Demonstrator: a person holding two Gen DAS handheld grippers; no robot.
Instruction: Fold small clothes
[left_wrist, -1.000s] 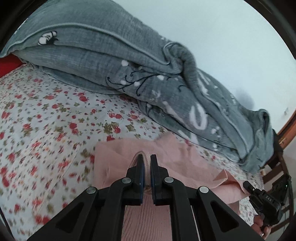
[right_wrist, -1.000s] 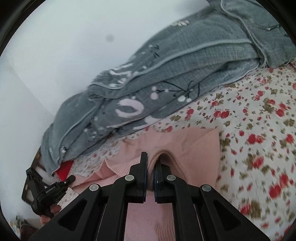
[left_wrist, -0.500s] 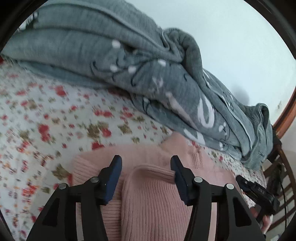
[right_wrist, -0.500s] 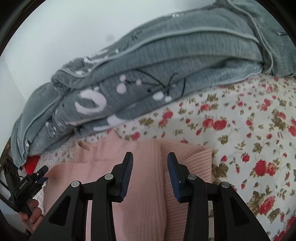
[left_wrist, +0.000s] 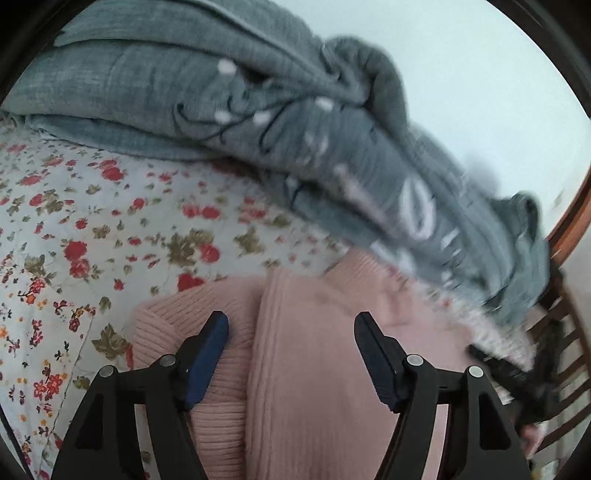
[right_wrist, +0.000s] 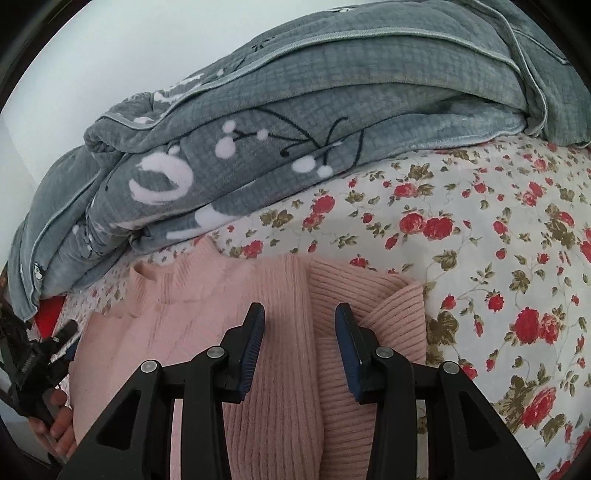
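A pink ribbed knit sweater (left_wrist: 314, 350) lies folded on the floral bedsheet (left_wrist: 74, 229), its collar towards the grey blanket. My left gripper (left_wrist: 291, 321) is open and empty just above the sweater's folded edge. In the right wrist view the same sweater (right_wrist: 280, 295) lies flat with a sleeve folded over. My right gripper (right_wrist: 300, 314) is open and empty above it. The left gripper (right_wrist: 33, 354) also shows at the lower left of the right wrist view, held by a hand.
A bulky grey blanket (right_wrist: 295, 129) with white dots is heaped along the far side of the bed against a pale wall. A wooden chair (left_wrist: 561, 332) stands at the right in the left wrist view. The floral sheet (right_wrist: 498, 240) stretches right of the sweater.
Both grippers were shut on the pink sweater a second ago; both have opened and let it go, and it now lies on the sheet. Both views have moved closer to the blanket.
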